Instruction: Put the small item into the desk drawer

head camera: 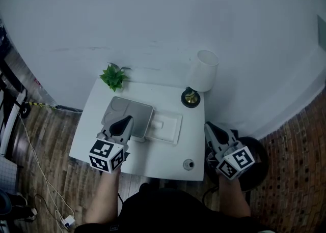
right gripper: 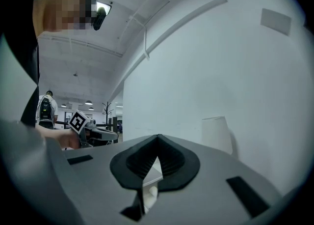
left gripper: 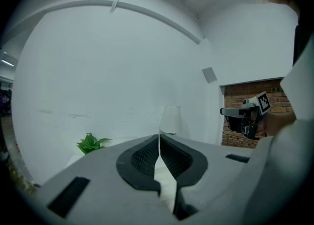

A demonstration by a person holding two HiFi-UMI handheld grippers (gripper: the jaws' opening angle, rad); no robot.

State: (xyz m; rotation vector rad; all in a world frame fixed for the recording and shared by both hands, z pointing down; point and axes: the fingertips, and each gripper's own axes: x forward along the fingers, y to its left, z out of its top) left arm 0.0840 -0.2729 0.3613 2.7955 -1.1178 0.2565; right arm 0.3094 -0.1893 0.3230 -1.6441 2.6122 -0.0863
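Small item point(head camera: 188, 164), a round grey piece, lies alone on the table point(head camera: 168, 159) near its front edge at about 5 o'clock, apart from everything else, with bare white top all round it. Right gripper point(head camera: 208, 126) hangs off the table's right edge at 3 o'clock from the item, over the floor and a dark round base point(head camera: 259, 151); its jaws are clenched together with nothing between them, and it touches neither table nor item. Left gripper point(head camera: 124, 121) sits above the box point(head camera: 138, 111) at about 10 o'clock from the item, jaws likewise pressed tip to tip and empty. A white drawer point(head camera: 166, 128) juts from the box toward 3 o'clock, open side up, and whether anything lies in it cannot be told. Between drawer and front edge runs a clear strip of top. Farther back, the lamp point(head camera: 202, 71) stands at the far right corner, at 12 o'clock from the item, and the plant point(head camera: 114, 77) at the far left corner. Both back corners meet the wall point(head camera: 153, 13). Wood floor point(head camera: 51, 125) lies open left of the table, crossed by a cable point(head camera: 34, 151).
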